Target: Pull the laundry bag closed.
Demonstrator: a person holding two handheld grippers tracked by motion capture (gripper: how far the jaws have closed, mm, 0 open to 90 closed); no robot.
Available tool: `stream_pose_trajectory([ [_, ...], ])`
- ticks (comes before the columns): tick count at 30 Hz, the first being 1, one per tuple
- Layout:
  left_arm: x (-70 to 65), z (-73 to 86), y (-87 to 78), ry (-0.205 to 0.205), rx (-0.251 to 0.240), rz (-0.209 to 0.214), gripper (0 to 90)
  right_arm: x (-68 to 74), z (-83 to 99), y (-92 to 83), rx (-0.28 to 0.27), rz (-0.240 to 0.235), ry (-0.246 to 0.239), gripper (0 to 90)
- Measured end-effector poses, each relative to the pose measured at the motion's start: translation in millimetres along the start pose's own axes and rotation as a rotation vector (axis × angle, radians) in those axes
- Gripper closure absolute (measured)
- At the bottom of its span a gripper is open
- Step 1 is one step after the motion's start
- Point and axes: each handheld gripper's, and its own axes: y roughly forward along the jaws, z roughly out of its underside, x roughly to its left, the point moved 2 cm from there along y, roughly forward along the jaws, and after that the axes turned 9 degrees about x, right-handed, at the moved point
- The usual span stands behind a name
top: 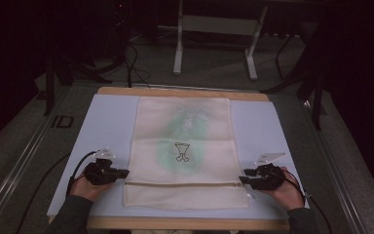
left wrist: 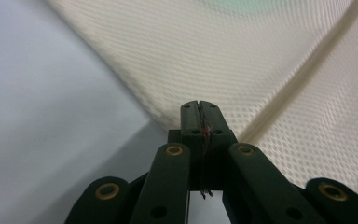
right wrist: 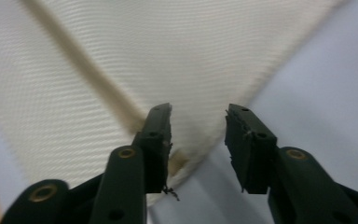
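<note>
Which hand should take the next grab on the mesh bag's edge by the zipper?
Right, probably. The right gripper has its fingers open, straddling the mesh bag edge near the zipper end. The left gripper looks shut at the bag's edge and would have to reopen.

Cream mesh bag flat on blue mat — left gripper, right gripper at its sides.

High overhead view, two close tong-mounted views

One mesh bag, one blue mat, and two claws: left claw, right claw.
</note>
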Motion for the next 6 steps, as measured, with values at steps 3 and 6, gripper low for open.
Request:
stream_pose_trajectory([
  [3, 5.7, 2.4, -2.7, -0.031, -0.018, -0.088, 84.1, -4.7, 1.0, 1.9, -0.015, 0.033, 0.042, 54.0],
  [6, 14.5, 6.5, -2.2, -0.096, -0.033, -0.214, 70.7, -10.7, 1.6, 5.0, -0.039, 0.080, 0.092, 48.3],
])
